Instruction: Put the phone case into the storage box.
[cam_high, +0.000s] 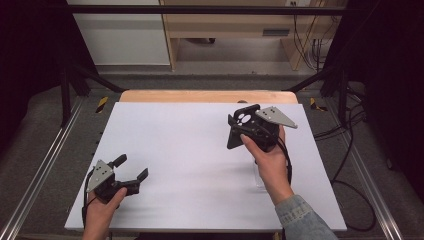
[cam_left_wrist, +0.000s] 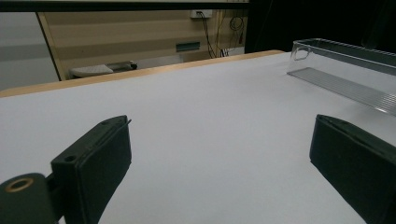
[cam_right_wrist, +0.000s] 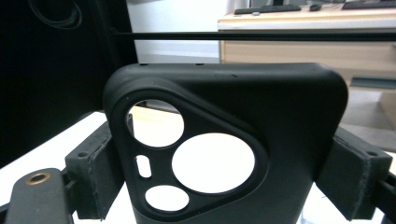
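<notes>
A black phone case (cam_high: 240, 132) with round camera cut-outs is held upright above the right half of the white table (cam_high: 190, 150). My right gripper (cam_high: 250, 125) is shut on it. In the right gripper view the case (cam_right_wrist: 280, 116) stands between the two pads (cam_right_wrist: 95, 172), which press on its sides. My left gripper (cam_high: 132, 167) rests low at the table's front left, open, with nothing between its fingers. The left gripper view shows its jaws wide apart over bare table (cam_left_wrist: 219, 163).
A clear plastic box (cam_left_wrist: 345, 70) lies on the table's right side; it shows faintly below the right hand (cam_high: 258, 177). A wooden strip (cam_high: 207, 96) borders the far edge. Metal rails and cables run along both sides.
</notes>
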